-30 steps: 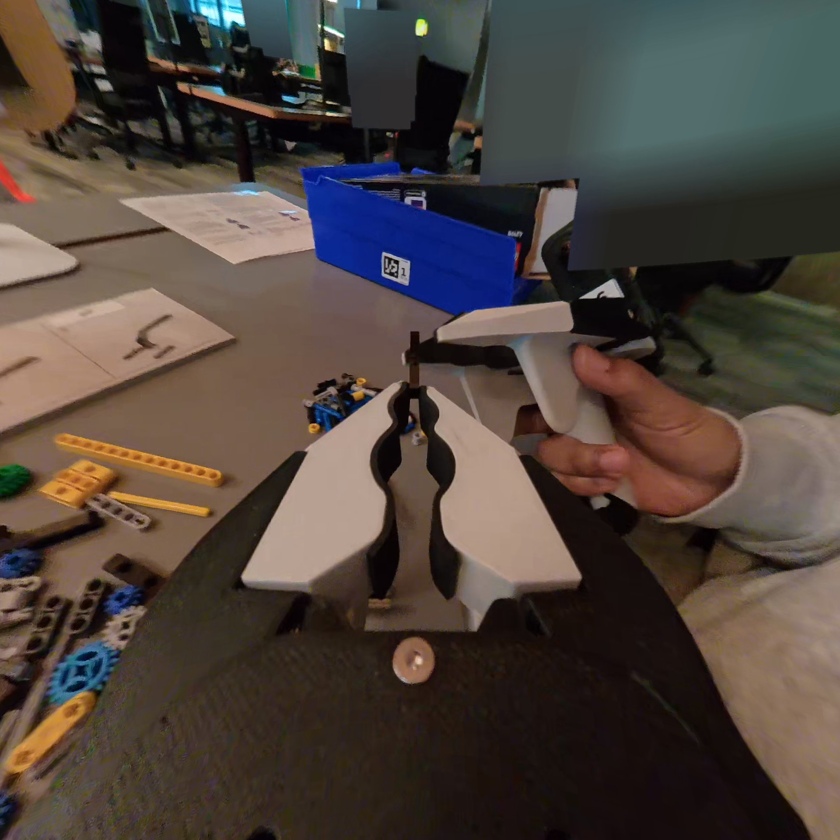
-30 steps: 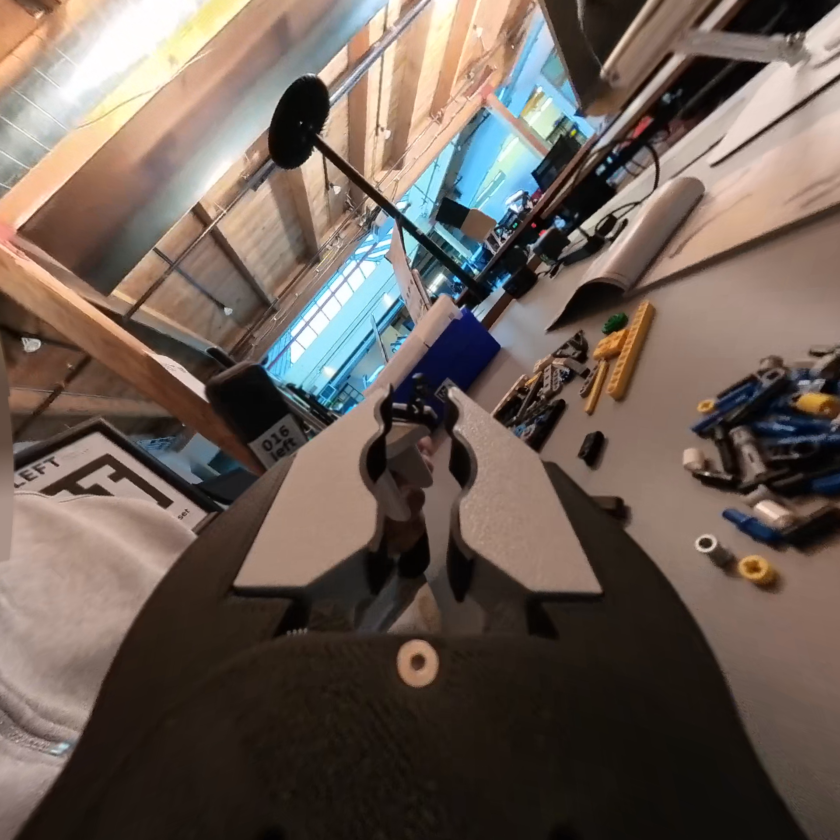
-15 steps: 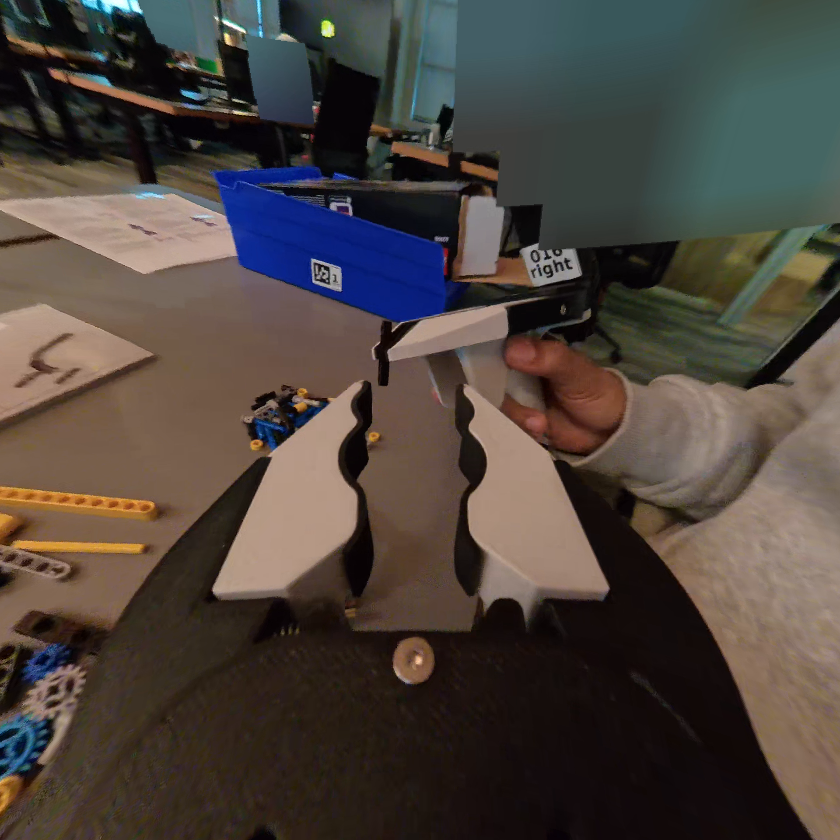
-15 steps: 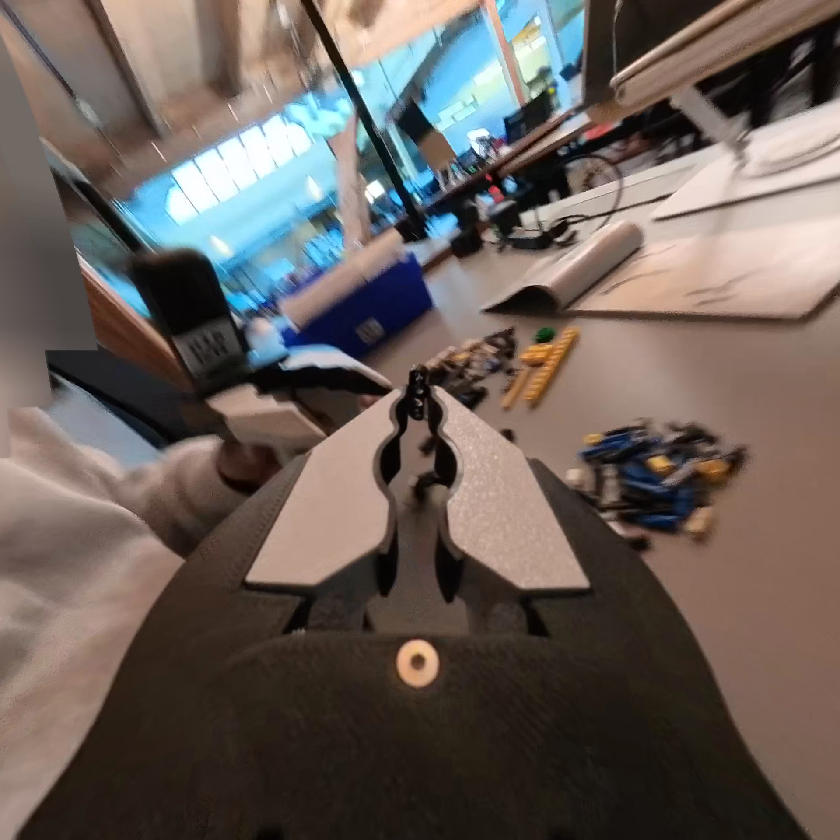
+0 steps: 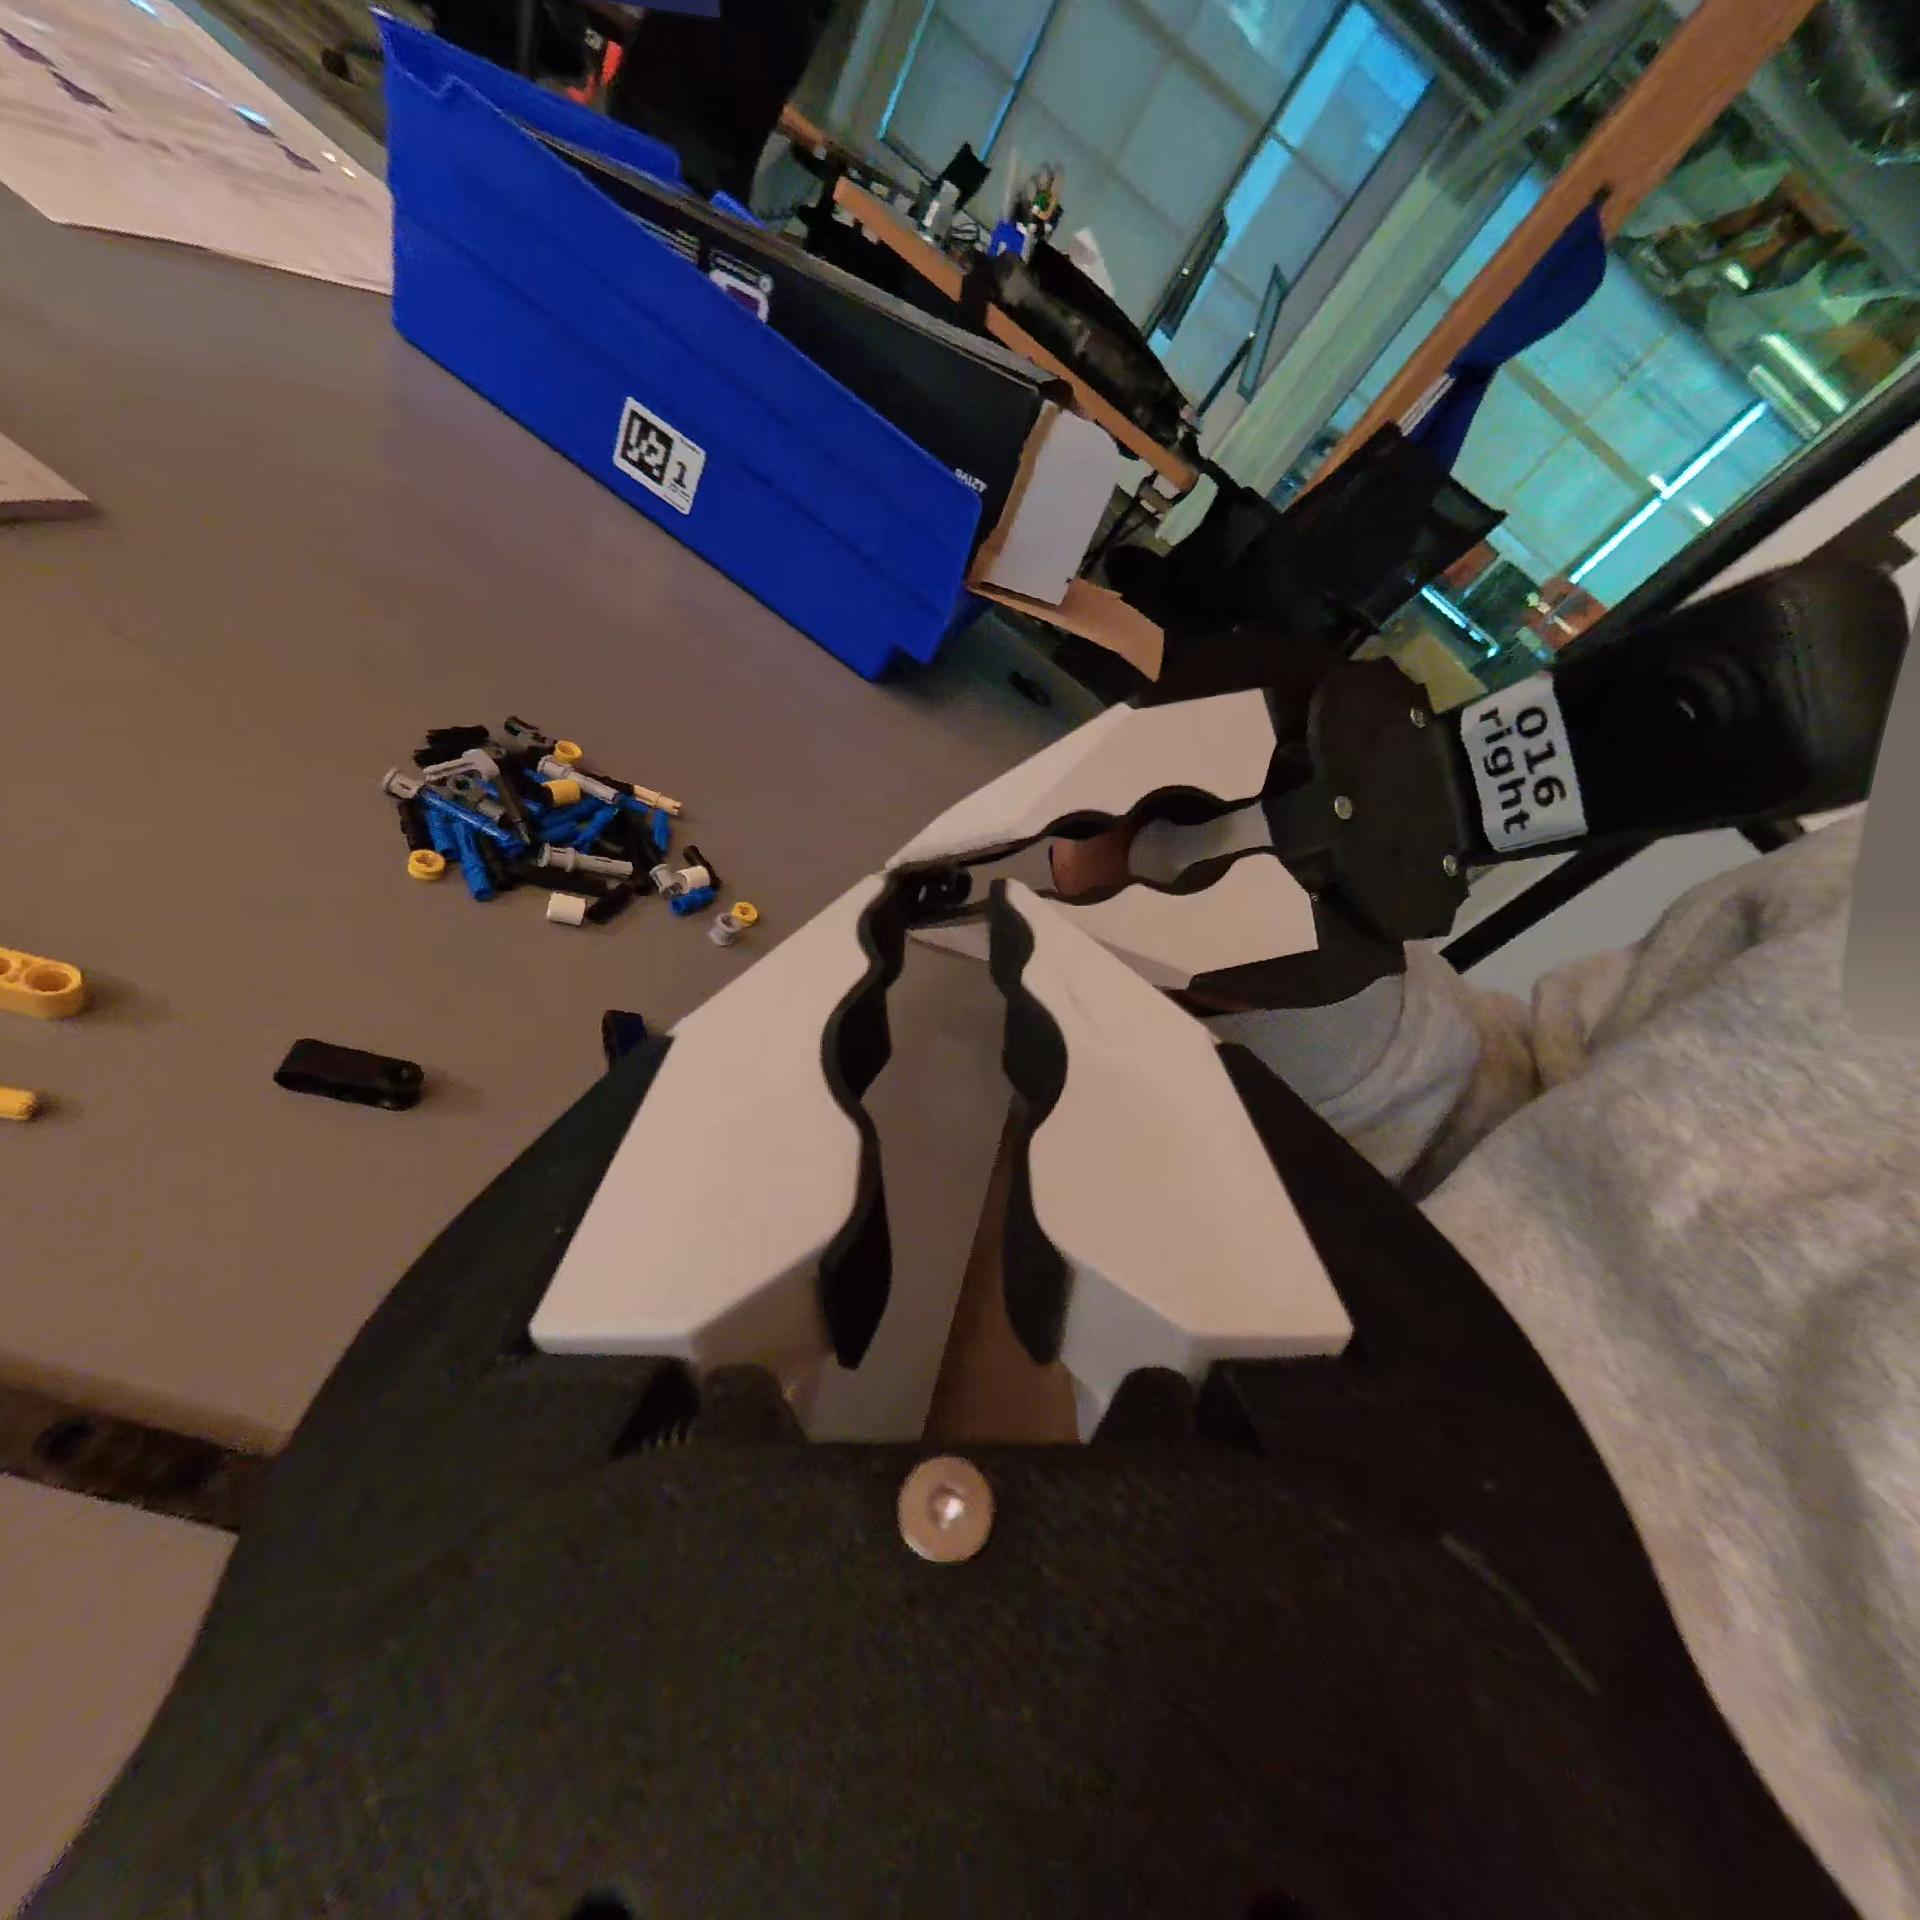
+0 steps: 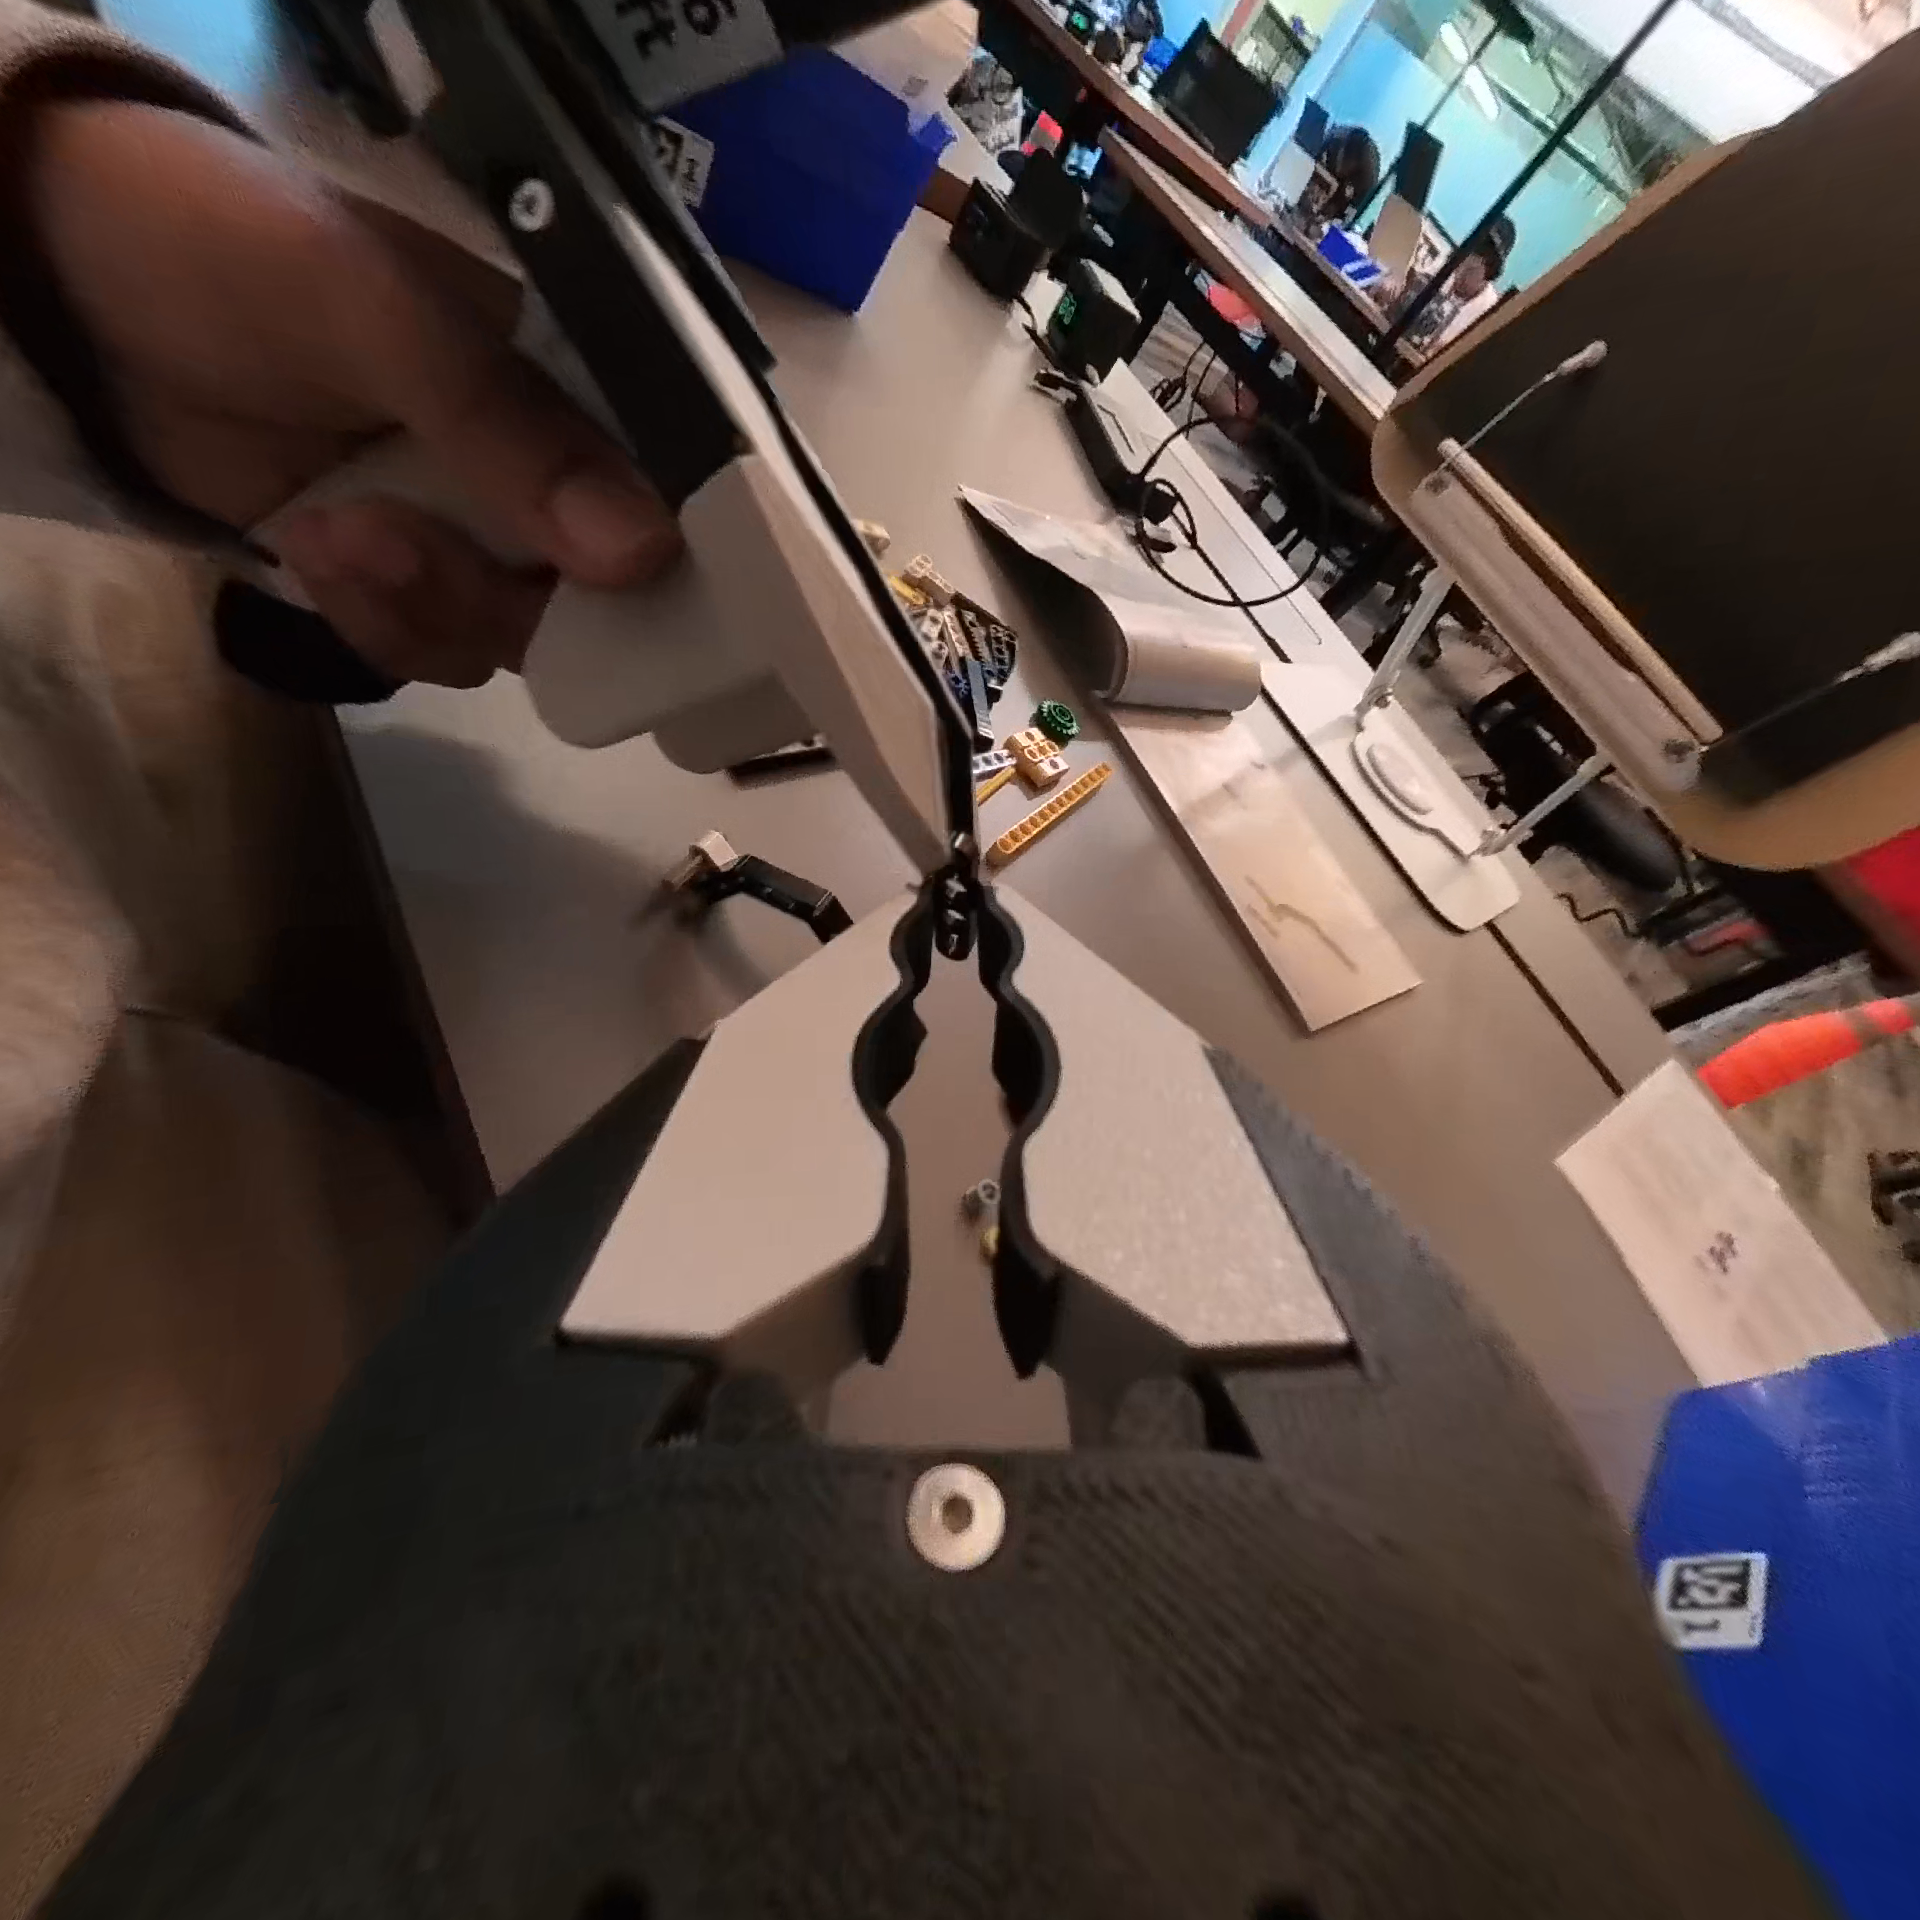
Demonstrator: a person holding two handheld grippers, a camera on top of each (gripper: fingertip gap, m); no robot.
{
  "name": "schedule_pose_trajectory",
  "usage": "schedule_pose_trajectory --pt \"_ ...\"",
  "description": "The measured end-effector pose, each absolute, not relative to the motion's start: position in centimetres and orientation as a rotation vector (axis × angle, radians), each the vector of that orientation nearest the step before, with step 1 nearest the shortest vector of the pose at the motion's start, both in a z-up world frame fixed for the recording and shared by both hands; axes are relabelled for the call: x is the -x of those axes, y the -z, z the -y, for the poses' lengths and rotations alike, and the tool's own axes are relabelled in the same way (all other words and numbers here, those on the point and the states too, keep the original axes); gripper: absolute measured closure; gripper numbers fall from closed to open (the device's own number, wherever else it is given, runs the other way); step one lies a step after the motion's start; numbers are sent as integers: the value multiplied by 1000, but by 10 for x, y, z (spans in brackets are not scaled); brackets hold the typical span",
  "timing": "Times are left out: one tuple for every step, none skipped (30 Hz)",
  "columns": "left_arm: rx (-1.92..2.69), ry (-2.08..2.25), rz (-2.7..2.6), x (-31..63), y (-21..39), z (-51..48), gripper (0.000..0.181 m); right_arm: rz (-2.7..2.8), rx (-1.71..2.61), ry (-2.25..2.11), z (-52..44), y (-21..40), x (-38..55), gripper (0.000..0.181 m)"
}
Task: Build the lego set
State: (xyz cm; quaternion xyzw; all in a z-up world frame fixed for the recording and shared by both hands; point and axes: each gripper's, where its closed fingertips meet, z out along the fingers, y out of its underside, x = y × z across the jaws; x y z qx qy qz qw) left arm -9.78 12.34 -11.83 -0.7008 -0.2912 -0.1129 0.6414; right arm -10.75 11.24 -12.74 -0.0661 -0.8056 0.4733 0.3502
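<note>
My right gripper (image 6: 951, 904) is shut on a small black lego piece (image 6: 951, 920) at its fingertips. In the left wrist view it (image 5: 914, 871) comes in from the right, held by a hand in a grey sleeve. My left gripper (image 5: 943, 899) is part open, its tips on either side of the black piece (image 5: 940, 891) and against the right gripper's tips. I cannot tell if its pads touch the piece. In the right wrist view the left gripper (image 6: 961, 831) reaches down from the upper left, tip to tip with mine.
A pile of small blue, black and yellow pins (image 5: 551, 821) lies on the grey table (image 5: 260, 623). A blue bin (image 5: 665, 384) stands behind it. A black beam (image 5: 348, 1072), a yellow beam (image 6: 1049, 814), a green gear (image 6: 1055, 717) and an open booklet (image 6: 1143, 644) lie nearby. The tips of both grippers are at nearly the same place.
The left gripper let go of the black piece, which stayed in the right gripper, and opened wide. Its jaws have since narrowed around the piece. Both grippers swung round.
</note>
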Motion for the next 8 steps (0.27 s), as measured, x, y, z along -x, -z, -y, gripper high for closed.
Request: schedule_pose_trajectory --pt "1582 265 671 98 117 -123 174 2096 135 -1216 -113 128 105 175" --pt "1568 276 681 99 117 -123 179 2095 99 -1191 -114 129 104 175" --pt "1562 284 692 100 118 -122 179 2093 70 -1157 -117 131 105 175" --pt "1560 281 703 102 119 -121 179 2115 59 -1125 -120 135 105 176" --pt "1561 265 714 105 120 -119 179 2162 65 -1094 -123 142 105 175" --pt "1562 242 724 108 121 -117 179 2215 107 -1055 -128 150 108 176" --pt "1561 217 732 111 121 -115 179 2292 179 -1012 -134 161 110 175" --pt "1554 197 739 114 120 -112 178 2385 271 -972 -140 174 111 175"
